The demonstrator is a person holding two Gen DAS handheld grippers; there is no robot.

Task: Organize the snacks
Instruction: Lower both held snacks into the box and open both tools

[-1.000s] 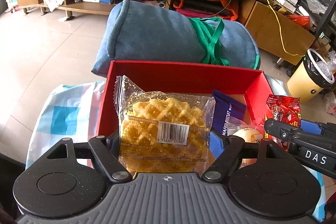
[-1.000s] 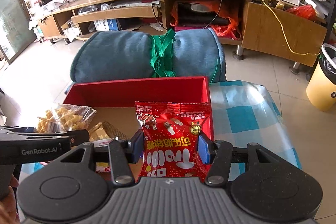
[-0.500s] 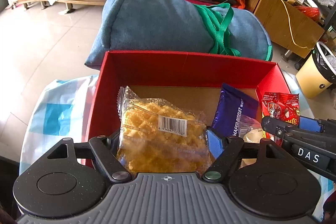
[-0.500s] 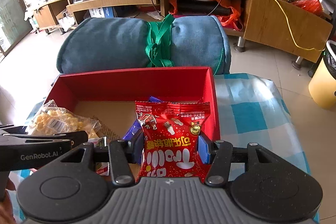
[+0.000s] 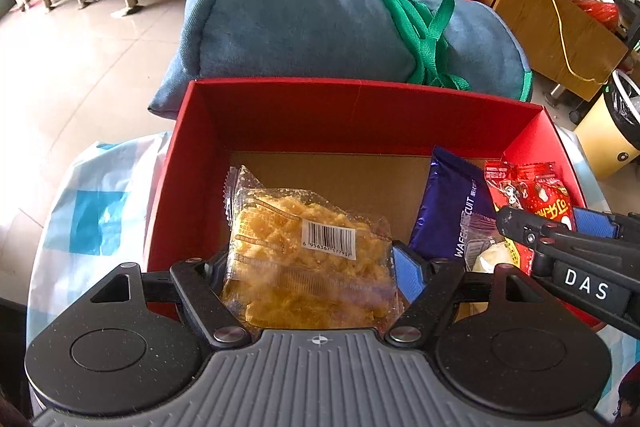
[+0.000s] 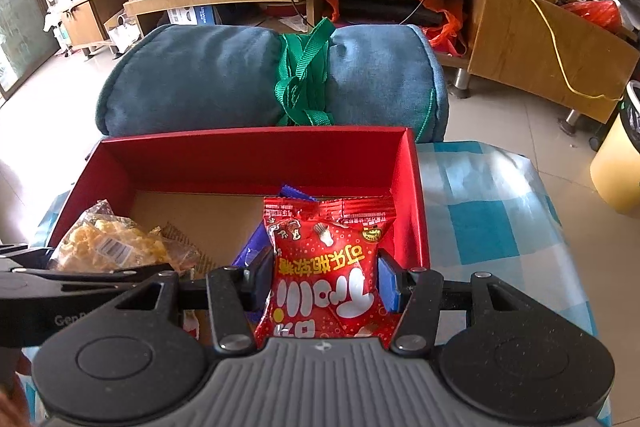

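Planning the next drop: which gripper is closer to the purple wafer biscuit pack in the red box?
Right. The right gripper, shut on the red candy bag, sits right beside the purple wafer pack; the left gripper, holding the waffle pack, is further left.

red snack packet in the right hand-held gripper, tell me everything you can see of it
The red snack packet is a glossy, crinkled foil pouch with white lettering, small cartoon figures and a round yellow badge. Its serrated sealed top edge points away from the camera, so the print reads upside down. The right hand-held gripper clamps it at both sides by blue pads. It hangs over the right end of the red box, before a purple wafer pack.
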